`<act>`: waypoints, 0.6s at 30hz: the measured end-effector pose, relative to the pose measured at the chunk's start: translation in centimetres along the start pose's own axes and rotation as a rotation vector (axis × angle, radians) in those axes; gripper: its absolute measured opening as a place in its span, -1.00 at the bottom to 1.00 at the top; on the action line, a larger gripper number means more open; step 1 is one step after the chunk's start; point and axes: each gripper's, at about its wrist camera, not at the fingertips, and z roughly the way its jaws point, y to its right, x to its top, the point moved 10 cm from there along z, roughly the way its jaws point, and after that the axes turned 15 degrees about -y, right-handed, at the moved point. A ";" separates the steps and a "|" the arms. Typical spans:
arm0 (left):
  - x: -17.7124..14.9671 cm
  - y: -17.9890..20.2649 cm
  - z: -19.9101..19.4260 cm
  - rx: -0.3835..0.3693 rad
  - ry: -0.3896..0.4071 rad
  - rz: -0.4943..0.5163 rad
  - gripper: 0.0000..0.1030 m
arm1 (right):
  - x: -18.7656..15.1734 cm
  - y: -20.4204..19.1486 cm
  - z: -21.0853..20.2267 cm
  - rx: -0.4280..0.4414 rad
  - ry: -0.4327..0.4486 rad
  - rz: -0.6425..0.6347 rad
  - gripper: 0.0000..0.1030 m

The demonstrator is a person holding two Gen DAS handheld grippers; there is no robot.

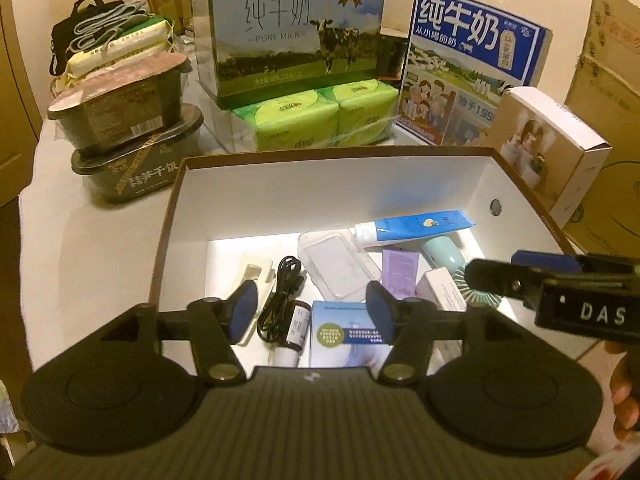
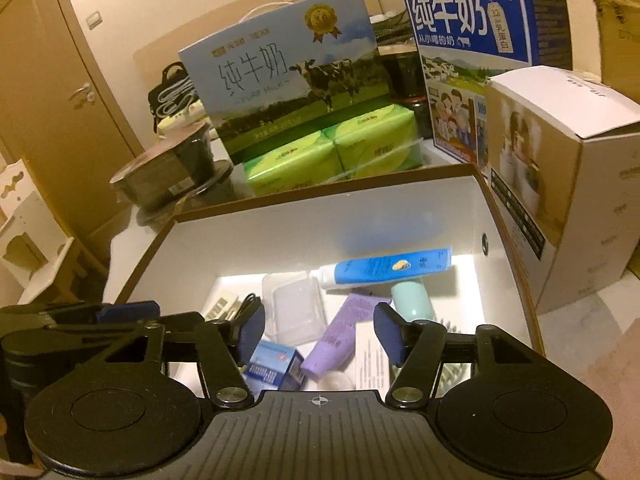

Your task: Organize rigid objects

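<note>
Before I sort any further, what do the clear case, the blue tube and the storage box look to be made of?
Clear case: looks like rigid transparent plastic, glossy; the box floor shows through it. Blue tube: probably soft plastic or laminate, smooth, with a flat crimped end and a white cap. Storage box: seemingly cardboard, matte white inside, with a brown edge along the rim.

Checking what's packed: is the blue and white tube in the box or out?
In: the blue and white tube lies flat inside the white-lined brown box.
</note>
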 end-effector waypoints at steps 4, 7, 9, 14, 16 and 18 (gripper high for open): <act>-0.8 0.3 -1.8 -0.003 0.024 0.006 0.23 | -1.5 -0.5 -1.5 0.005 0.005 -0.015 0.26; -1.7 0.6 -3.2 -0.004 0.038 0.005 0.24 | -2.6 -0.6 -2.8 -0.009 0.018 -0.030 0.29; -2.4 0.9 -4.1 -0.008 0.046 0.004 0.25 | -3.4 -0.7 -3.8 -0.020 0.027 -0.031 0.30; -4.3 1.7 -6.5 0.009 0.066 0.024 0.33 | -5.3 -0.5 -6.3 -0.033 0.041 -0.012 0.31; -5.3 2.1 -7.7 0.018 0.078 0.037 0.34 | -6.1 -0.4 -7.5 -0.038 0.050 -0.002 0.31; -6.4 2.5 -8.7 0.020 0.083 0.039 0.34 | -7.2 -0.6 -8.7 -0.051 0.056 -0.013 0.32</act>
